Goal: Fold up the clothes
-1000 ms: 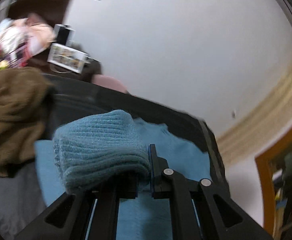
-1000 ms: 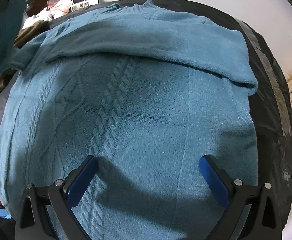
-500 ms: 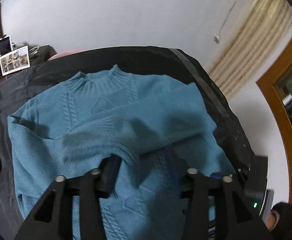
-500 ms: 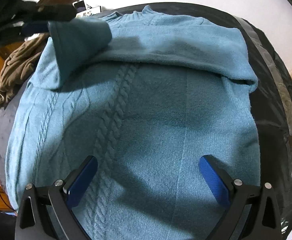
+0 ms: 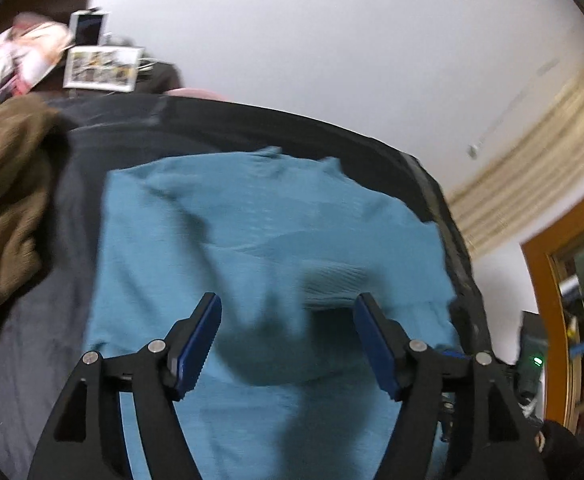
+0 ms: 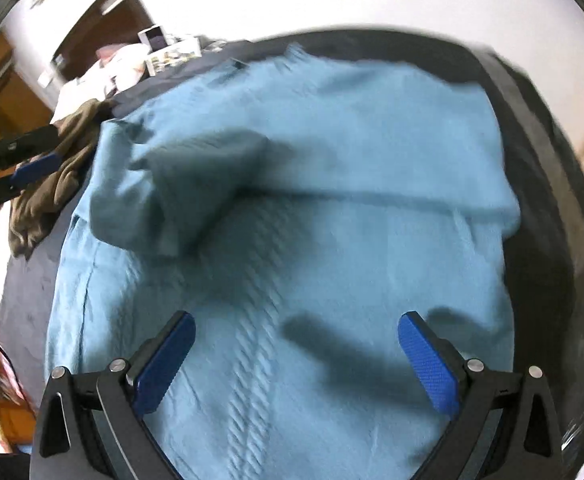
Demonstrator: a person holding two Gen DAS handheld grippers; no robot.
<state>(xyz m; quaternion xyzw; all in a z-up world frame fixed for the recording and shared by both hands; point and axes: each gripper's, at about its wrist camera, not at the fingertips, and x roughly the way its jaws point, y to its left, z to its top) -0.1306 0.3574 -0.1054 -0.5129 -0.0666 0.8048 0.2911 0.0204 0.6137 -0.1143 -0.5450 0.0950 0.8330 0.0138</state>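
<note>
While the sweater (image 6: pixel 292 240) lies flat across the dark counter (image 6: pixel 548 208), filling mid-frame, its sleeve (image 6: pixel 187 184) crosses the chest at upper left. Left claw (image 5: pixel 287 340) has just been opening, nothing between; right claw (image 6: pixel 296 360) gapes empty. Smooth the sleeve before the next fold.

Motion-blurred throughout, with the blue sweater (image 6: pixel 332 220) cut off by the lower edge in both views, its hem unseen, the brown garment (image 5: pixel 7 208) clipped at the left edge, and the propped photo print (image 5: pixel 101 68) at upper left too smeared to read.
</note>
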